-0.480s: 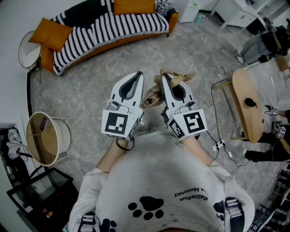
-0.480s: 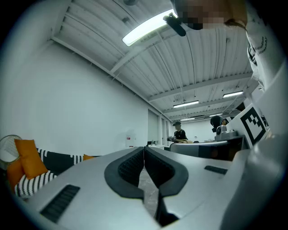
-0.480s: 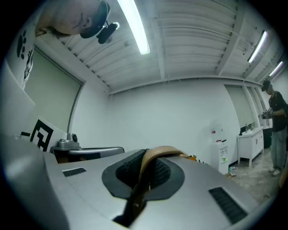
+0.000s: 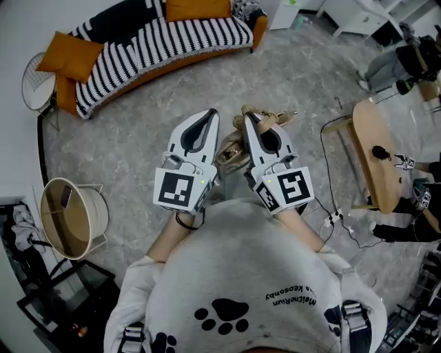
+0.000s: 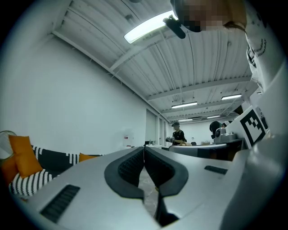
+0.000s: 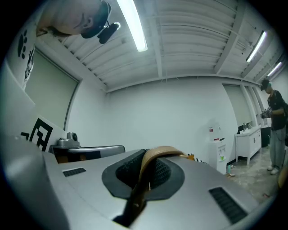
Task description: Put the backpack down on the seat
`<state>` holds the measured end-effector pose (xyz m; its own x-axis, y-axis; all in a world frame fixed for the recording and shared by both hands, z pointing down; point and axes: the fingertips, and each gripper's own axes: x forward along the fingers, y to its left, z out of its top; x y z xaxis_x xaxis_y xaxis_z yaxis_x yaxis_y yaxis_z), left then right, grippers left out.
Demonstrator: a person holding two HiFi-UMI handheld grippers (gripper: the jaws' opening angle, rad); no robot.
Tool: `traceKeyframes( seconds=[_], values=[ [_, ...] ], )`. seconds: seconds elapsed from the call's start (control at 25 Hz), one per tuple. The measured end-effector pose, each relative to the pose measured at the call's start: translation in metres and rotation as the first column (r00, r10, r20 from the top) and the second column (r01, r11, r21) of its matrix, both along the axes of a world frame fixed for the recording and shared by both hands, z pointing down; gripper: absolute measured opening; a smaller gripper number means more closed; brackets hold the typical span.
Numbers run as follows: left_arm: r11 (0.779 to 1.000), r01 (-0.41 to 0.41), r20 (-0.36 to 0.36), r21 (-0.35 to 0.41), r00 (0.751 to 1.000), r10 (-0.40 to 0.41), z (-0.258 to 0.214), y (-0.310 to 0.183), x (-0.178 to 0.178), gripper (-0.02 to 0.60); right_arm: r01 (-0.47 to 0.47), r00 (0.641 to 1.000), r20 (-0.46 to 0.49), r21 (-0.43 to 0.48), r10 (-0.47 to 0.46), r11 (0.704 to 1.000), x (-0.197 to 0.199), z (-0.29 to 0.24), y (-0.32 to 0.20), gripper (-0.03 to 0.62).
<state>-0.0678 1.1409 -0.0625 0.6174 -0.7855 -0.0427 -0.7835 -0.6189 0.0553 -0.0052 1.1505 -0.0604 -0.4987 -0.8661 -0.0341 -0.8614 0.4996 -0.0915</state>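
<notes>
**Two grippers at chest height, the backpack hanging from the right one**

Both grippers are held out level in front of the person's light sweatshirt, side by side in the middle of the head view. The left gripper has its jaws closed tip to tip on nothing; in its own view only floor shows through the gap behind the pads. The right gripper has its jaws closed on a tan leather strap, which arches over the tips and drops down between the pads.

The tan-brown backpack hangs off that strap. It shows between the two grippers and just past the right one's tip, above the grey marbled floor and on no seat.

At the upper left of the head view stands a black-and-white striped sofa with an orange square cushion at its left end, well apart from the grippers, with floor between. At the right is a light wooden seat with a small dark thing lying on it. A thin black cable runs over the floor between that seat and the right gripper.

A cream round basket sits at the left edge. White cabinets fill the upper right corner.
</notes>
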Motion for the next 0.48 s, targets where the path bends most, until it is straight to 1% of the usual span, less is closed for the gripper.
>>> traceKeyframes(
  seconds=[0.28,0.48],
  values=[
    [1.0,0.013,0.004,0.006,1.0,-0.013,0.001,-0.052,0.011,0.02,-0.005,0.999,0.042,-0.012,0.005,1.0,0.019,0.004,-0.055,0.032],
    [0.999,0.043,0.018,0.017,0.999,-0.043,-0.001,-0.102,0.026,0.02,0.035,0.998,0.06,-0.009,-0.035,0.999,0.033,0.006,-0.107,0.032]
  ],
)
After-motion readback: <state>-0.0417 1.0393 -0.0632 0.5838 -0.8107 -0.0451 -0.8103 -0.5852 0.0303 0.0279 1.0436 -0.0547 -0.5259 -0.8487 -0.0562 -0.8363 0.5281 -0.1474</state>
